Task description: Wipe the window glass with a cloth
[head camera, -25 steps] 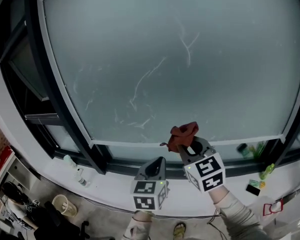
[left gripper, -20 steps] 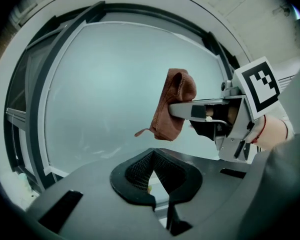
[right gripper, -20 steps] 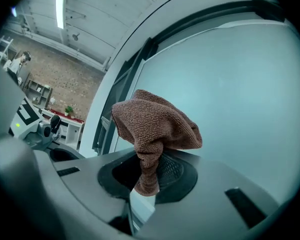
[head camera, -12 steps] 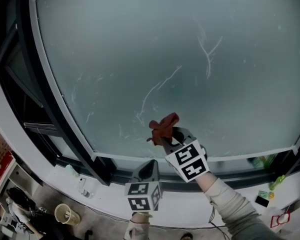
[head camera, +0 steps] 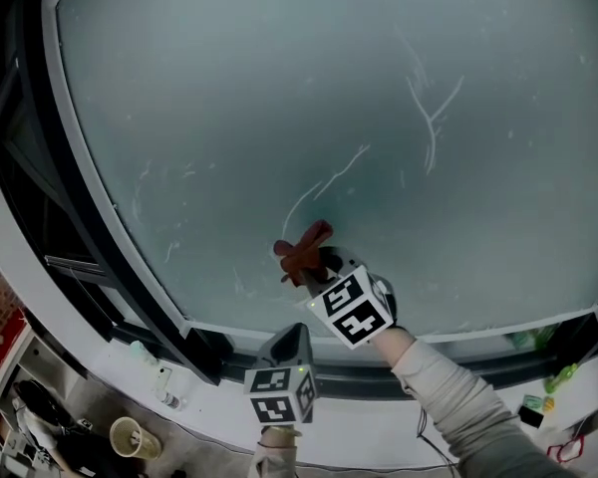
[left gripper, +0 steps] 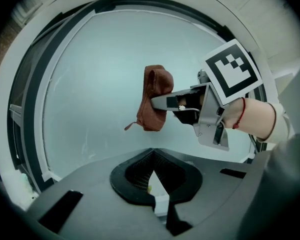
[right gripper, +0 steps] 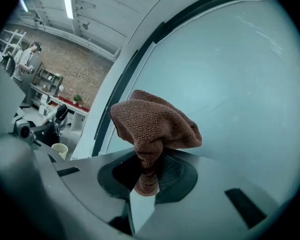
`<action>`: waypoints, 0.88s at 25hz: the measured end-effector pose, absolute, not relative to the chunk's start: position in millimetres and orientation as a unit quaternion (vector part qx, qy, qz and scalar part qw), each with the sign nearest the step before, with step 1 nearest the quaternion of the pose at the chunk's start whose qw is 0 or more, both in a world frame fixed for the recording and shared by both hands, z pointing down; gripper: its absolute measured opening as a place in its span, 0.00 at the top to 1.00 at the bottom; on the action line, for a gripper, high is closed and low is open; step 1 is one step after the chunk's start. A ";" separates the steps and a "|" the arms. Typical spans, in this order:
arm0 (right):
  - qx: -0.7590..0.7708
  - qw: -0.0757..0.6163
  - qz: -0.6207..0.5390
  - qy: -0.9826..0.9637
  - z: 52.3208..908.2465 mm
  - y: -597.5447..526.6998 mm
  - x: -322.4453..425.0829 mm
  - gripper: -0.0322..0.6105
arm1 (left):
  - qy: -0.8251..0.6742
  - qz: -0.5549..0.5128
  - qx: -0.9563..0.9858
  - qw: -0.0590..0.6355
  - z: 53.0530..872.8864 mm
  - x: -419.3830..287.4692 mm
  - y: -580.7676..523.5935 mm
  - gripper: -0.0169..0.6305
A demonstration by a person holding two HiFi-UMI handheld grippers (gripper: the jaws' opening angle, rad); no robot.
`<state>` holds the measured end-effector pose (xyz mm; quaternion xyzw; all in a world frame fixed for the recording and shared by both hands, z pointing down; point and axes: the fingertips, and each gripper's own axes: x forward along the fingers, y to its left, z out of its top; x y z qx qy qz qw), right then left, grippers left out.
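A brown cloth [head camera: 301,250] is bunched in my right gripper [head camera: 317,267], whose jaws are shut on it; it is held up against the lower middle of the frosted window glass [head camera: 279,98]. White streaks [head camera: 431,103] mark the pane above it. The same cloth [right gripper: 152,129] fills the right gripper view, and in the left gripper view the cloth [left gripper: 154,104] hangs from the right gripper [left gripper: 157,100] close to the glass. My left gripper [head camera: 291,342] stays low by the sill, jaws shut and empty, apart from the pane.
A dark window frame [head camera: 70,217] runs down the left, a white sill [head camera: 199,391] below. A paper cup [head camera: 130,436] and small bottles [head camera: 159,381] sit at lower left, green items [head camera: 563,376] at lower right. A person [right gripper: 26,54] stands far off.
My right gripper has carried the cloth up and to the left, from sill height onto the lower glass. The left gripper has stayed near the sill.
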<state>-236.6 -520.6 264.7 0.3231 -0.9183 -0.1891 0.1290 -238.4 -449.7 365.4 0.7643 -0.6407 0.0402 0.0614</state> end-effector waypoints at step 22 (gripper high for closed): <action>0.360 0.154 -0.183 -0.902 261.1 -578.6 -203.1 0.88 | -0.635 0.036 0.770 0.053 359.0 -219.1 -483.2 0.97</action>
